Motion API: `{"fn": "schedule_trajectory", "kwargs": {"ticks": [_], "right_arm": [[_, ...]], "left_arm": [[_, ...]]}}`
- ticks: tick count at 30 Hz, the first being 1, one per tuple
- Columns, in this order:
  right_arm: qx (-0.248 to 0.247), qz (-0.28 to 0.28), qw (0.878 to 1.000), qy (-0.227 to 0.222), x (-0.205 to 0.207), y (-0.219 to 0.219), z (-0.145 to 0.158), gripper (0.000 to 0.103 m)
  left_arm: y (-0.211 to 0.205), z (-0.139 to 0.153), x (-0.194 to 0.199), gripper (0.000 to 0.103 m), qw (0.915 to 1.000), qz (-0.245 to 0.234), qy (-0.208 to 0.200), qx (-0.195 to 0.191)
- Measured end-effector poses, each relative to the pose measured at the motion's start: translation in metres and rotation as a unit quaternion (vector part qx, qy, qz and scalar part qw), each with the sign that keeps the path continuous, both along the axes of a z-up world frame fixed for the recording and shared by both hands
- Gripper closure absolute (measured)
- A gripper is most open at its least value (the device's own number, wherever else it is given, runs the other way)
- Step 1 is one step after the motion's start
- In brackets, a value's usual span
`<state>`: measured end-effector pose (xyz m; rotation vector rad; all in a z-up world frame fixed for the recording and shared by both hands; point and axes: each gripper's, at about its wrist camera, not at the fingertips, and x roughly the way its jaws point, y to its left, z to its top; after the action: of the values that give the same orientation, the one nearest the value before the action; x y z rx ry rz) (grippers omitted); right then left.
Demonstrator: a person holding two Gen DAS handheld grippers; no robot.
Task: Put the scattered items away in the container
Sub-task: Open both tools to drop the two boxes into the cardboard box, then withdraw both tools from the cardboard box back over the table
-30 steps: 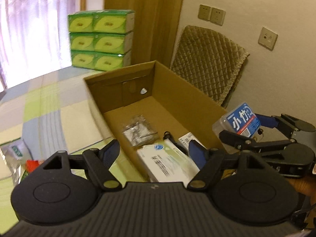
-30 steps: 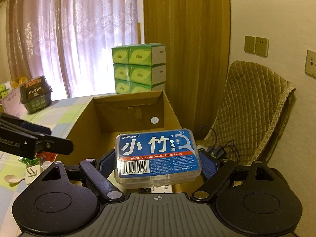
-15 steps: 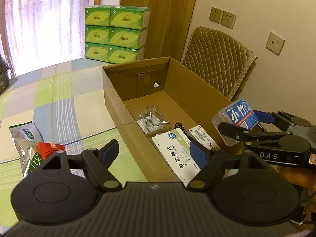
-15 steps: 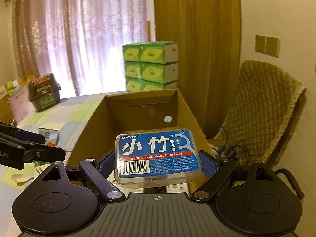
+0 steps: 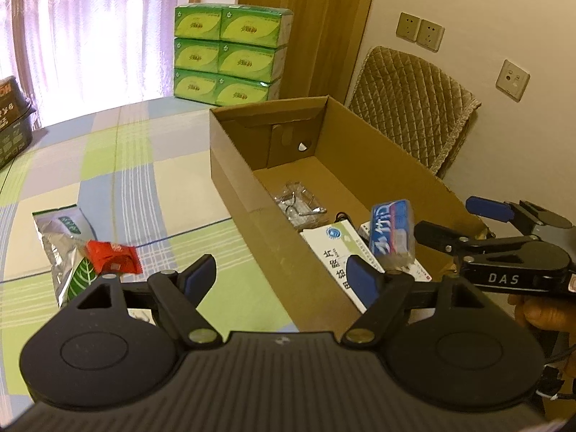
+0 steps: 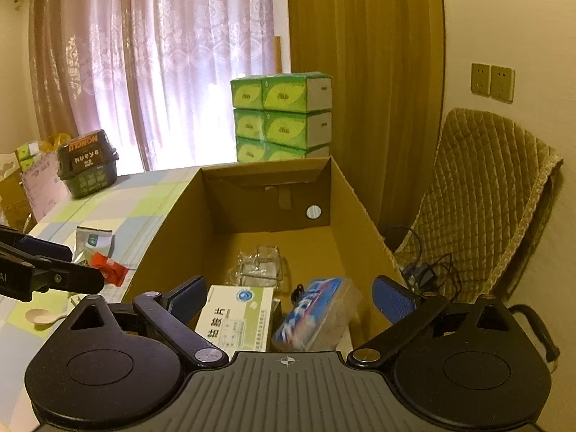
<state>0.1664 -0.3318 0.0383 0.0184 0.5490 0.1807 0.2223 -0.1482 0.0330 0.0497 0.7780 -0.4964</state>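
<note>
1. Inside the near end of the cardboard box [image 6: 363,216], the blue floss-pick case [image 6: 316,311] sits tilted and motion-blurred, free of both fingers, just beside a white medicine carton [image 6: 235,316].
2. The right gripper [image 6: 288,298] stands wide apart above that end, holding nothing.
3. The left gripper [image 5: 282,277] is also spread wide and empty, over the box's left wall.
4. A clear plastic packet [image 6: 261,264] lies mid-box.
5. On the checked tablecloth [image 5: 151,165], left of the box, lie a silver-green pouch [image 5: 61,241], a red packet [image 5: 113,257] and a pale spoon [image 6: 43,316].
</note>
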Motion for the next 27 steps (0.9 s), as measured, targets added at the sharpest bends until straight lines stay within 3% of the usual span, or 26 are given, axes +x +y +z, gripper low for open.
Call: {"fn": "schedule_trajectory", "kwargs": {"ticks": [15, 27], "right_arm": [[0.006, 0.006, 1.0, 0.0, -0.031, 0.015, 0.011, 0.0], [0.019, 0.04, 0.999, -0.003, -0.059, 0.046, 0.024, 0.0]], "left_arm": [[0.026, 0.005, -0.032, 0.021, 0.9998, 0.022, 0.001, -0.001], [0.073, 0.003, -0.066, 0.013, 0.9981, 0.062, 0.0, 0.001]]}}
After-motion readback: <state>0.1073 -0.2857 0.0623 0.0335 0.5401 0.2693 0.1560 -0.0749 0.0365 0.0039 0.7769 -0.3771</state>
